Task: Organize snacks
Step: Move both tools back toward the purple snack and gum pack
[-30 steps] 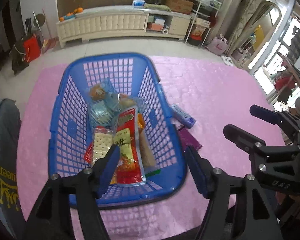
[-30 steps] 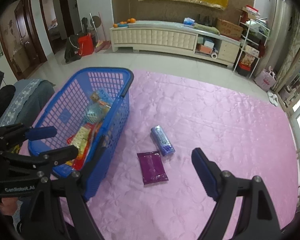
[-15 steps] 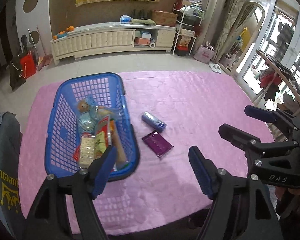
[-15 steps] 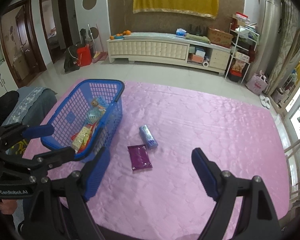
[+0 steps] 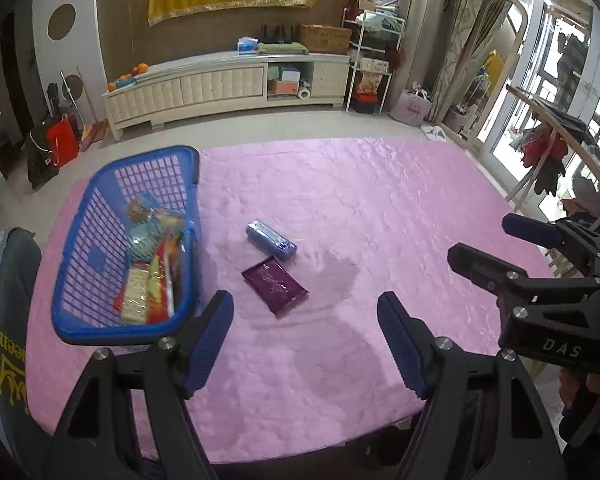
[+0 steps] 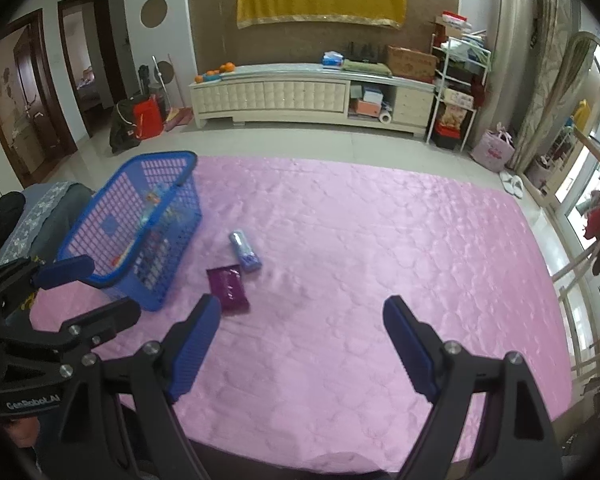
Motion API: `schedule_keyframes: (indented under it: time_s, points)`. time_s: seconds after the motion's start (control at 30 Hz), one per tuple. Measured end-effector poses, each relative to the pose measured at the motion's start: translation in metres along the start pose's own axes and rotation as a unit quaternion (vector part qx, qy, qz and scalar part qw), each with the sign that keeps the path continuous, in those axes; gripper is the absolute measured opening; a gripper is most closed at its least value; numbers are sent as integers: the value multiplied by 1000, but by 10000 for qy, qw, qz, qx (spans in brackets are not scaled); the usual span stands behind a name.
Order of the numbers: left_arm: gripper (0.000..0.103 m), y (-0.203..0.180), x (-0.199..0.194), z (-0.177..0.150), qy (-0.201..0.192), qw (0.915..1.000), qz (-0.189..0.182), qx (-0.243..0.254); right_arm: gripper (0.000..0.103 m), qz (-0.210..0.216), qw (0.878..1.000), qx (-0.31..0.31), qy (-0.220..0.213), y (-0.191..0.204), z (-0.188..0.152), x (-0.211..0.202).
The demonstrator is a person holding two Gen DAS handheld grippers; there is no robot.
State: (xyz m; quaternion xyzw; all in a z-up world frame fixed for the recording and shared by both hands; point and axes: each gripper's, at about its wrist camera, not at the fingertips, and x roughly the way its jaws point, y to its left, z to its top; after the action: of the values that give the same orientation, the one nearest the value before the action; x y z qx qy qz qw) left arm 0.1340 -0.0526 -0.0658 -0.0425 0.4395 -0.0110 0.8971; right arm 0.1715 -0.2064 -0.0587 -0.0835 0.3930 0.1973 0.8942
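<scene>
A home living room: long sideboard (image 6: 312, 94), doorways, laundry rack.

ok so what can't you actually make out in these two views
- Blue basket contents: in the right wrist view its mesh wall hides most snacks.
- Print on the purple packet and blue packet: too small in both views.
- Near table edge: both views, covered by the left gripper and right gripper.
</scene>
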Motion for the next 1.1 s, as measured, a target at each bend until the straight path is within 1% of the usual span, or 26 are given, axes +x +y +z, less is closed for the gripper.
schedule_keyframes:
  time_s: [0.07, 0.17, 0.3, 0.43, 0.57, 0.63, 0.83, 0.9, 1.0, 1.1]
  points:
    - [72, -8, 9, 0, 34, 10000, 42, -13, 86, 24, 10000, 61, 51, -8, -5, 5]
    - [72, -13, 20, -2, 99, 9998, 16, -160, 86, 45, 9998, 117, 153, -23, -12, 13]
    - [72, -19, 40, -5, 236, 9991, 102, -333, 87, 103, 9993, 273, 224, -40, -18, 24]
    - [73, -20, 62, -9, 410, 9981, 181, -433, 86, 115, 9991, 264, 315, -46, -24, 41]
    - [72, -21, 82, -12, 555, 9969, 223, -509, 86, 230, 9981, 288, 490, -49, -29, 62]
    - [72, -18, 93, -12, 631, 9961, 204, -577, 86, 277, 9976, 271, 573, -47, -29, 71]
    - [72, -2, 118, -12, 860, 9919, 326, -871, 86, 319, 9962, 195, 781, -43, -25, 103]
    - [72, 2, 123, -9, 881, 9914, 392, -883, 86, 301, 9962, 155, 798, -42, -22, 111]
    - [72, 7, 133, -5, 907, 9909, 389, -915, 86, 222, 9955, 167, 911, -45, -19, 127]
    - [72, 13, 147, -2, 977, 9888, 410, -1051, 86, 197, 9951, 195, 950, -49, -12, 141]
